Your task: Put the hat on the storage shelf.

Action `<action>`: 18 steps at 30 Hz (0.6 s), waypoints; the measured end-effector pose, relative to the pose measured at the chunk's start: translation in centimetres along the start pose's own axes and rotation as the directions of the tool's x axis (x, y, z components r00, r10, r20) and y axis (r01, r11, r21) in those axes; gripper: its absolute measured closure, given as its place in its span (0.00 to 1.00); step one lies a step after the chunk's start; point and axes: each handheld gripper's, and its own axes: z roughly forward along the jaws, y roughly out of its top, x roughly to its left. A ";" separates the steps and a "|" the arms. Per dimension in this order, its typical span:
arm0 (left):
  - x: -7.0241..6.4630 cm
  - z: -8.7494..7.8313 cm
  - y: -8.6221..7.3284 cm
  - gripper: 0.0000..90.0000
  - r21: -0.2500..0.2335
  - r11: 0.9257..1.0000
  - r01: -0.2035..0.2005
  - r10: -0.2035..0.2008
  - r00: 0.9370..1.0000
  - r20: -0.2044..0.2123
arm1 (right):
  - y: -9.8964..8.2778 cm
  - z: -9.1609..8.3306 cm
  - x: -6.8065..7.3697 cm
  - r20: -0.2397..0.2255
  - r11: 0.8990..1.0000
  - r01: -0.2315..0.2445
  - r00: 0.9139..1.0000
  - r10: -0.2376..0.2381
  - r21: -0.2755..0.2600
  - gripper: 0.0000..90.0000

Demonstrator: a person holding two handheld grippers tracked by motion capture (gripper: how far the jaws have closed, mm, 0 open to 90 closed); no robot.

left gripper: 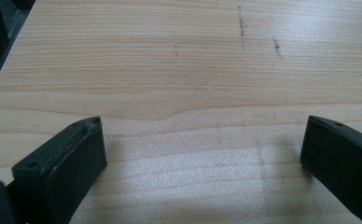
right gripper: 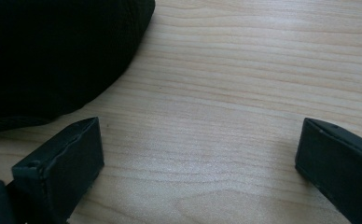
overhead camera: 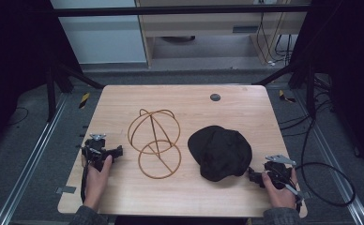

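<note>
A black cloth cap (overhead camera: 220,152) lies on the wooden table (overhead camera: 189,197), right of centre. To its left stands a wire stand (overhead camera: 154,140) of thin brown hoops. My left gripper (overhead camera: 116,152) rests on the table's left side, a short way left of the stand, jaws wide apart over bare wood (left gripper: 202,135). My right gripper (overhead camera: 251,174) sits at the front right, just beside the cap's near edge. It is open, with bare wood between the jaws (right gripper: 200,135), and the cap (right gripper: 53,56) fills the upper left of the right gripper view.
A small dark round disc (overhead camera: 215,97) sits in the table's far side. A black cable (overhead camera: 325,183) loops off the table's right edge. Metal rails and dark frame posts flank the table.
</note>
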 end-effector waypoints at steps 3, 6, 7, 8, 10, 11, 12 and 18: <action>0.0 0.0 0.0 0.00 0.000 1.000 -0.004 0.004 1.000 0.004 | 0.0 0.0 0.0 0.003 1.000 0.006 1.000 -0.006 0.000 0.01; 0.1 0.0 0.0 0.00 0.001 1.000 -0.007 0.007 1.000 0.007 | 0.2 -0.3 0.1 -0.023 0.999 0.032 0.999 -0.031 0.017 0.08; 0.1 0.0 0.0 0.00 0.001 1.000 -0.007 0.007 1.000 0.007 | 0.2 -0.3 0.1 -0.023 0.999 0.032 0.999 -0.031 0.017 0.08; 0.1 -0.1 0.0 0.00 0.004 1.000 -0.013 0.013 1.000 0.011 | 0.5 -1.0 0.6 -0.061 0.999 0.040 0.997 -0.039 0.010 0.05; 0.1 -0.1 -0.1 0.00 0.002 1.000 -0.013 0.013 1.000 0.013 | 0.6 -1.5 0.9 -0.064 0.998 0.060 0.996 -0.060 0.000 0.06; 0.1 -0.2 -0.2 0.00 0.001 1.000 -0.015 0.015 1.000 0.016 | 0.8 -2.0 1.2 -0.070 0.997 0.079 0.994 -0.079 -0.004 0.06; 0.1 -0.3 -0.3 0.00 0.001 1.000 -0.016 0.016 1.000 0.015 | 1.0 -2.6 1.5 -0.073 0.996 0.095 0.993 -0.095 -0.005 0.06; 0.1 -0.4 -0.4 0.00 0.000 1.000 -0.011 0.011 1.000 0.010 | 2.1 -6.7 2.1 -0.126 0.991 0.125 0.983 -0.130 -0.048 0.07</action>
